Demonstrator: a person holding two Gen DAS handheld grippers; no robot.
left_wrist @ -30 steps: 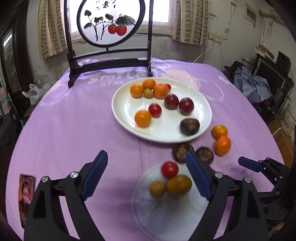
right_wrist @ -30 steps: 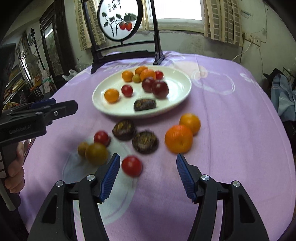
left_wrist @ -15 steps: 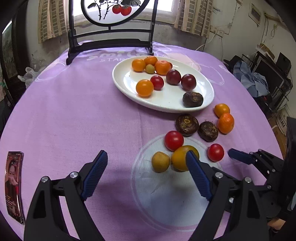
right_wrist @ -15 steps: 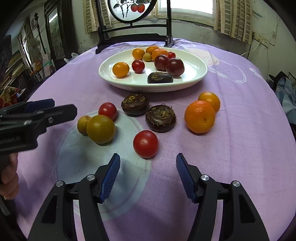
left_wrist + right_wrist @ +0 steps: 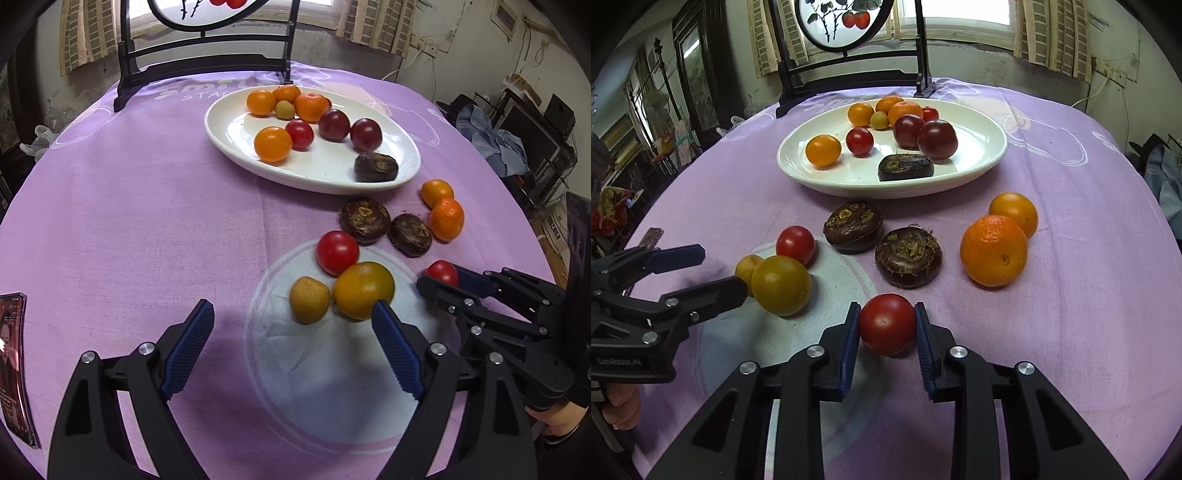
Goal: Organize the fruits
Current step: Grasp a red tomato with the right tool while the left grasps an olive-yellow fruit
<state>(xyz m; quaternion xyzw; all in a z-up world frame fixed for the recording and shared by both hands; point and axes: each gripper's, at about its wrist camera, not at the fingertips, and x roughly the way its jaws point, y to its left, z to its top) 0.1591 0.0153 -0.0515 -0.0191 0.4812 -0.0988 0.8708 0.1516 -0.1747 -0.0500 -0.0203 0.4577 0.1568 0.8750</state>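
Right wrist view: the right gripper (image 5: 887, 324) is seen clamped on a red tomato (image 5: 887, 323), both blue pads pressed against its sides, tomato low over or on the purple cloth (image 5: 1089, 295); lift-off cannot be told. The white plate (image 5: 982, 147) lies straight ahead of the jaws, beyond two dark brown chestnut-like fruits (image 5: 908, 256) that sit directly on that line. A carry to the plate would likely need height over them. The tomato is round, so no long axis matters.

From the left wrist view, the left gripper (image 5: 291, 332) is seen held wide apart and empty, with a yellow-green fruit (image 5: 364, 290) and a small yellow fruit (image 5: 309, 300) just ahead of its fingertips. The grasped tomato is mostly hidden there behind the right gripper's fingers; only the right view confirms two-sided contact. The right tool is nearer the plate's near rim.
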